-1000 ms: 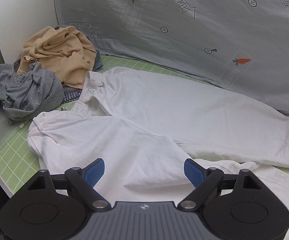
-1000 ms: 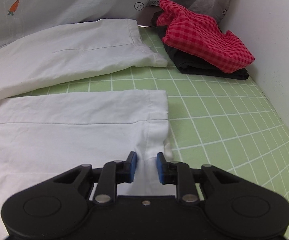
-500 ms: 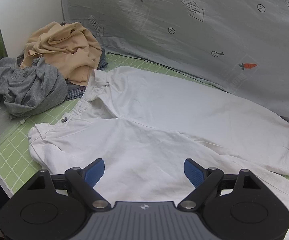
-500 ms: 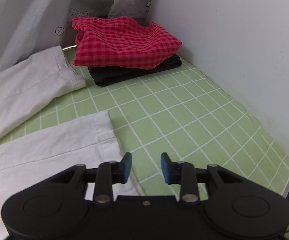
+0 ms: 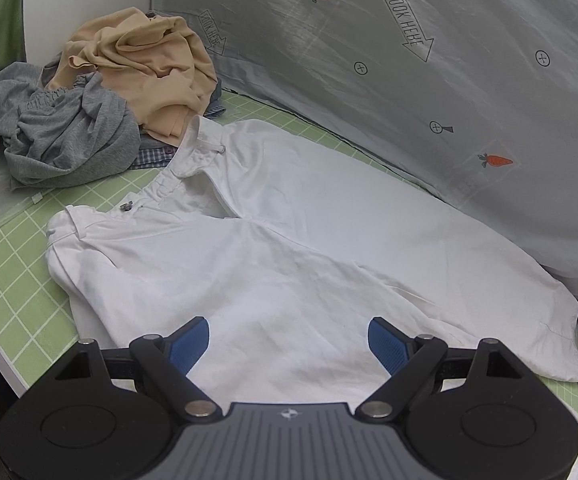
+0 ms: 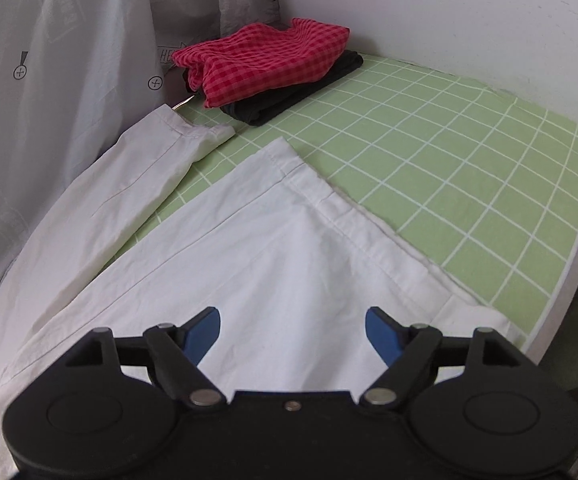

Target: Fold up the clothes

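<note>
White trousers (image 5: 273,240) lie spread flat on the green grid mat (image 5: 5,264), waistband with a dark button at the left, both legs running right. In the right wrist view the two leg ends (image 6: 273,248) lie side by side with a strip of mat between them. My left gripper (image 5: 289,340) is open and empty, hovering over the near leg's thigh part. My right gripper (image 6: 293,332) is open and empty, above the near leg close to its hem.
A heap of tan (image 5: 141,60) and grey (image 5: 61,128) clothes sits at the back left. A folded red checked cloth (image 6: 265,60) lies on a folded black one (image 6: 301,92) at the back right. A grey printed sheet (image 5: 409,80) hangs behind. The mat's edge (image 6: 569,272) runs at the right.
My right gripper let go of the near leg's hem, opened wide and drew back over the leg. The left gripper stayed open and rose slightly; the trousers now lie flatter.
</note>
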`<state>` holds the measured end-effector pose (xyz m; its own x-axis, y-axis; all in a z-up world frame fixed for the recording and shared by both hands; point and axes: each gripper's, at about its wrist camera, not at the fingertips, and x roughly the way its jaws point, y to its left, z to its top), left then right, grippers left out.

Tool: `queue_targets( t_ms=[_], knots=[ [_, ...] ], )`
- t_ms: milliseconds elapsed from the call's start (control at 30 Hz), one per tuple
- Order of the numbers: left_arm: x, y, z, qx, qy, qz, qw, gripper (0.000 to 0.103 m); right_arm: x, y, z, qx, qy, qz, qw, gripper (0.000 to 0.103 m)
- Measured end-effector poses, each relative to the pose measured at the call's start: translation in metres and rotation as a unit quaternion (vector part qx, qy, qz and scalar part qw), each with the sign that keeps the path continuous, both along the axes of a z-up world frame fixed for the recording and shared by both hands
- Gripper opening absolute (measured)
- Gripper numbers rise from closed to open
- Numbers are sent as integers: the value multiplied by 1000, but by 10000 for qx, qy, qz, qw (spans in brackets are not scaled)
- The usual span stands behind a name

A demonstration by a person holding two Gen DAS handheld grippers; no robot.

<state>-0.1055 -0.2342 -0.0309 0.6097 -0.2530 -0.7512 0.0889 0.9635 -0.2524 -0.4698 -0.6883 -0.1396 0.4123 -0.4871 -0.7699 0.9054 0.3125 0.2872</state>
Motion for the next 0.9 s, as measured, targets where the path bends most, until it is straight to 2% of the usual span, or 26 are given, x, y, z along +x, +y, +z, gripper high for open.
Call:
queue_targets(
  t_ms=[33, 133, 200, 300, 533, 900],
  knots=[
    [-2, 0, 0, -5, -13, -40, 10000, 87, -4, 5, 0, 9, -17, -74, 10000, 82],
    [-7, 0, -2, -16, -34, -166, 9999, 87, -1, 27, -1, -489, 837, 159, 9952, 83],
    [-10, 1, -4, -35, 1, -219, 9998, 87, -1, 38, -5, -683, 1212, 326, 9897, 83],
    [-14, 1, -8, -72, 103, -290, 9995, 87, -5, 49, -14, -645, 1473, 251, 9867, 83],
    [-26, 5, -8, 143, 66, -568, 9983, 87, 4, 62, -30, -564, 1461, 277, 9873, 83],
    [-19, 36, -1, 201, 80, -122, 9997, 87, 17, 76, -39, -611, 1609, -3, 9851, 86]
  ],
)
